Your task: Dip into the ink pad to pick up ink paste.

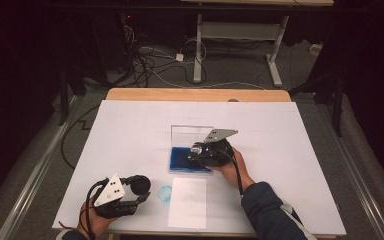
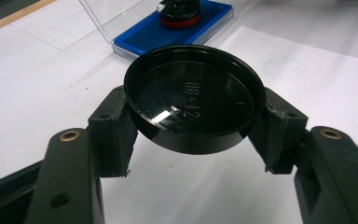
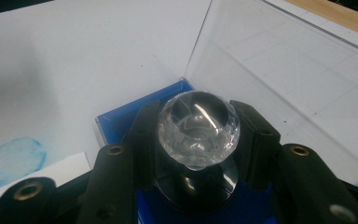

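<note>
Two grippers: left gripper (image 2: 193,140) pinches round black plastic cap (image 2: 194,98), embossed lettering legible in left gripper view; right gripper (image 3: 196,140) clamps faceted clear-knobbed stamp (image 3: 197,128) on blue ink pad (image 1: 180,160); high view adds white paper sheet (image 1: 187,202).

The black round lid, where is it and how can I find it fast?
Look at the white table cover, then go to its near left corner, where the left gripper is. The black round lid sits squeezed between its two jaws, hollow side up. Unlike the flat blue ink pad and the white paper sheet beyond it, it's a shiny shallow cup with raised lettering inside.
</note>
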Motion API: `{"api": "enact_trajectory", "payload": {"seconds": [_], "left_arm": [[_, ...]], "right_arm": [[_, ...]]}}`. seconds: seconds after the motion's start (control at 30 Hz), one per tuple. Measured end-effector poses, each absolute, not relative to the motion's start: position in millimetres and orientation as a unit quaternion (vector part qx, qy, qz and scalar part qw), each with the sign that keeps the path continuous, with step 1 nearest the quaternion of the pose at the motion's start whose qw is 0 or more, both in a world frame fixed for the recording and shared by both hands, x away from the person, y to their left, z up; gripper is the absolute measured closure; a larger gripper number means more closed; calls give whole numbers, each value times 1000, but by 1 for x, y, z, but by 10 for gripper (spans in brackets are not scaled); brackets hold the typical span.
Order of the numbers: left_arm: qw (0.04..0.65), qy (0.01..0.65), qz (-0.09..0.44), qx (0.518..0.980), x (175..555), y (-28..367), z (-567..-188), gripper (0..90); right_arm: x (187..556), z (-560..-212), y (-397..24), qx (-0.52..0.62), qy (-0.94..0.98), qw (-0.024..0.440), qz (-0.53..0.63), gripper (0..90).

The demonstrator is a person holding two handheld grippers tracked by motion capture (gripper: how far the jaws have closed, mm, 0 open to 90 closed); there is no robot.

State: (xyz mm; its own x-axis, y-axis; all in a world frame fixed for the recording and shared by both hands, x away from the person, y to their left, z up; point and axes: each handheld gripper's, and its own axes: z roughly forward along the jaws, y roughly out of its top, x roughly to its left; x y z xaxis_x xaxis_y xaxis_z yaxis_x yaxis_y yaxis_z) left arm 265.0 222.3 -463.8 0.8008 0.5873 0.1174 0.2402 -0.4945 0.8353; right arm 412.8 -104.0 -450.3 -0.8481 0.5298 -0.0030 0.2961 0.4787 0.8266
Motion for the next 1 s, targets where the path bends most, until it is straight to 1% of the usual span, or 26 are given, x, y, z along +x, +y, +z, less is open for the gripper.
{"api": "enact_trajectory", "payload": {"seconds": [0.77, 1.0], "left_arm": [[440, 244, 199, 841, 265, 221, -463, 367], [440, 243, 199, 841, 265, 221, -463, 367]], "right_arm": [[412, -448, -107, 250, 850, 124, 448, 571], [411, -444, -110, 250, 844, 131, 455, 571]]}}
